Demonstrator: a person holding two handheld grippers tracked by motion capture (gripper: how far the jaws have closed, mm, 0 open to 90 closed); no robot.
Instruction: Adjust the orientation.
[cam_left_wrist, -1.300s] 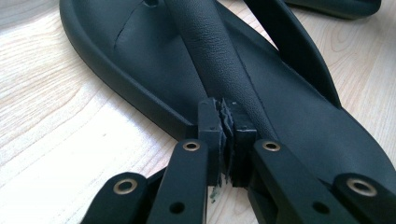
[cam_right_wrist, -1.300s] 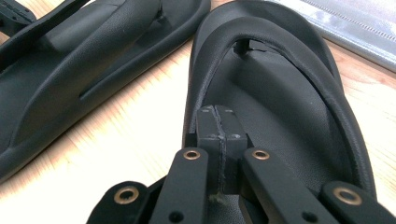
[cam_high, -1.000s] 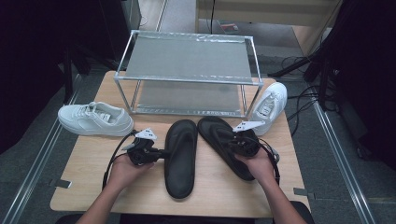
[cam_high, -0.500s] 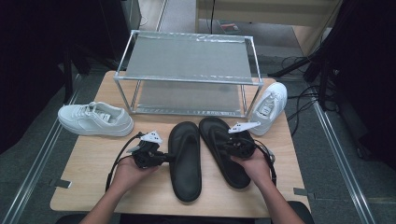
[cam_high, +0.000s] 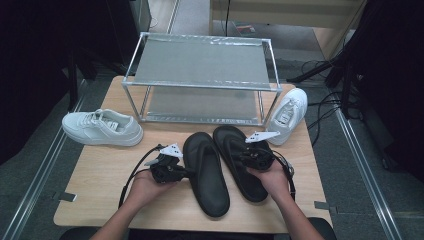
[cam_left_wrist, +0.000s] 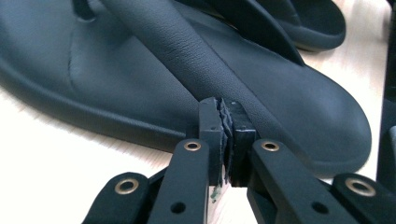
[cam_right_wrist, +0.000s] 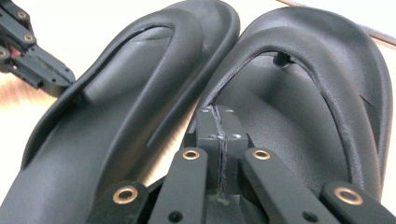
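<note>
Two black rubber flip-flop sandals lie side by side near the front edge of the wooden worktop (cam_high: 100, 200): the left sandal (cam_high: 206, 172) and the right sandal (cam_high: 243, 162), toes toward the wire-frame metal shoe rack (cam_high: 200, 80) at the back edge. The left gripper (cam_high: 181, 172) sits at the left sandal's outer rim, jaws pressed together on its strap edge; the right gripper (cam_high: 248, 156) rests over the right sandal, jaws pressed together at the strap. One white lace-up sneaker (cam_high: 102, 128) lies at the left edge, another white sneaker (cam_high: 288, 114) leans at the rack's right leg; no brand or writing is readable.
</note>
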